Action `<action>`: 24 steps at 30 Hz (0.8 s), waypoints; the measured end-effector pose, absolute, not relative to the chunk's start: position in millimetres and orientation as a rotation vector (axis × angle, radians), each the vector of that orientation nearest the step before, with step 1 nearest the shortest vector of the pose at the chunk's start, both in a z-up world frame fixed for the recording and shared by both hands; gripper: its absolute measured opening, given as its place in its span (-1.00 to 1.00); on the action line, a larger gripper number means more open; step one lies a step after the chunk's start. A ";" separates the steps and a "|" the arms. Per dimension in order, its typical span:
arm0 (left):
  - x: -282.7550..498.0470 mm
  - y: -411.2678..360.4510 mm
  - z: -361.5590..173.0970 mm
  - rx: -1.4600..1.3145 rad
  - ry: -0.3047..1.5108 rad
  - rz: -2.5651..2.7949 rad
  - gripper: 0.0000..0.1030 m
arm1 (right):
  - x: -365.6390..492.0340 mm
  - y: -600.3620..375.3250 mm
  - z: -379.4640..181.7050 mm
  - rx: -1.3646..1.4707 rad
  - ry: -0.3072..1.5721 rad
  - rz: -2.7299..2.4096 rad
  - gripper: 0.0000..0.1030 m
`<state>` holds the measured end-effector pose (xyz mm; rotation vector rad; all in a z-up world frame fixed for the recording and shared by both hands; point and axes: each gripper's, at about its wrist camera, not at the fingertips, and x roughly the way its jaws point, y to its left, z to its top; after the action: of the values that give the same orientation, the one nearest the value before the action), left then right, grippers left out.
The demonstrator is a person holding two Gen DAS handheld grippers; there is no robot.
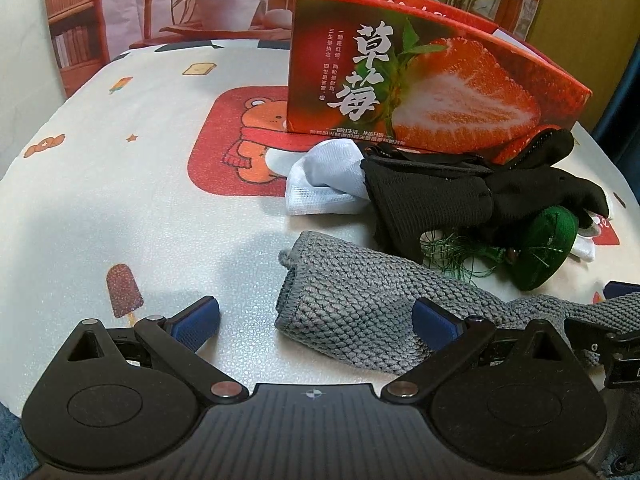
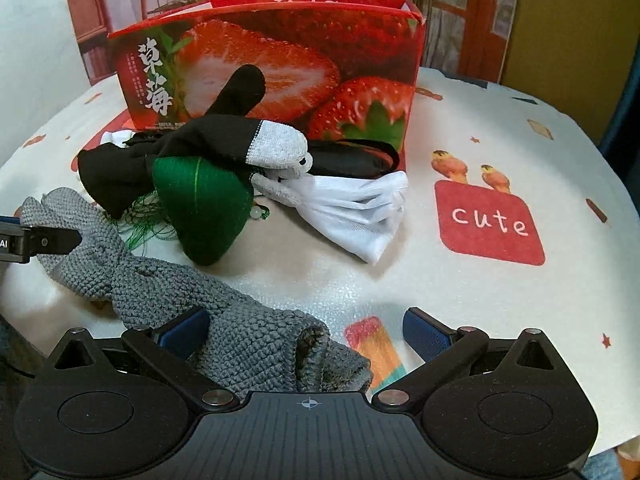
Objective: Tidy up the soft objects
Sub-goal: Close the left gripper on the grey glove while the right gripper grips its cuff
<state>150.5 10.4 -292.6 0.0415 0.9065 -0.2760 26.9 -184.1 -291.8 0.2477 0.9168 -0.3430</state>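
Observation:
A grey knitted piece lies stretched across the table. My left gripper is open, one end of the grey knit between its blue pads. My right gripper is open around the other end. Behind lie a black glove, a green thread-wound wedge and a white mesh cloth. The red strawberry box stands open-topped at the back.
The table wears a white cartoon-print cover. The left gripper's finger shows at the left edge of the right wrist view. A printed backdrop with plants stands behind the table.

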 end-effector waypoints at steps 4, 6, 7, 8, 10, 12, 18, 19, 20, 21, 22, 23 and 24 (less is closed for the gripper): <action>151.3 11.2 -291.9 0.039 0.915 -0.280 1.00 | 27.4 -186.0 -292.3 0.251 0.909 -0.340 0.99; 151.0 12.9 -291.4 0.029 0.917 -0.287 1.00 | 27.7 -185.9 -292.2 0.250 0.910 -0.340 0.99; 150.5 13.8 -291.2 0.023 0.918 -0.290 1.00 | 27.8 -185.7 -292.1 0.250 0.911 -0.341 0.99; 150.1 15.0 -290.8 0.015 0.917 -0.297 0.99 | 28.0 -185.6 -291.8 0.251 0.913 -0.343 0.99; 148.2 17.3 -290.2 -0.002 0.914 -0.311 0.92 | 27.7 -185.2 -291.3 0.253 0.916 -0.345 0.99; 145.8 18.3 -288.0 -0.007 0.902 -0.325 0.76 | 27.2 -186.2 -291.1 0.264 0.920 -0.351 0.99; 140.7 22.4 -283.4 -0.050 0.872 -0.380 -0.28 | 19.1 -190.7 -288.3 0.316 0.933 -0.374 0.99; 140.6 24.3 -283.3 -0.069 0.866 -0.384 -0.39 | 16.7 -191.3 -287.7 0.323 0.933 -0.377 0.99; 141.0 26.0 -283.2 -0.083 0.863 -0.381 -0.41 | 13.7 -192.5 -286.8 0.335 0.931 -0.377 0.99; 141.4 26.6 -283.4 -0.091 0.861 -0.378 -0.43 | 11.5 -193.8 -286.4 0.345 0.930 -0.377 0.99; 141.3 27.6 -283.6 -0.099 0.860 -0.372 -0.45 | 9.8 -194.9 -286.2 0.353 0.928 -0.378 0.99; 141.2 28.5 -283.7 -0.105 0.859 -0.365 -0.46 | 8.5 -195.5 -285.9 0.361 0.925 -0.378 0.97; 141.3 29.2 -283.7 -0.106 0.855 -0.351 -0.47 | 8.0 -195.3 -285.4 0.362 0.923 -0.376 0.96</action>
<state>141.3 29.2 -283.7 -0.1058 0.8549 -0.3507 8.0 -195.3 -285.4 0.3615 0.9233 -0.3759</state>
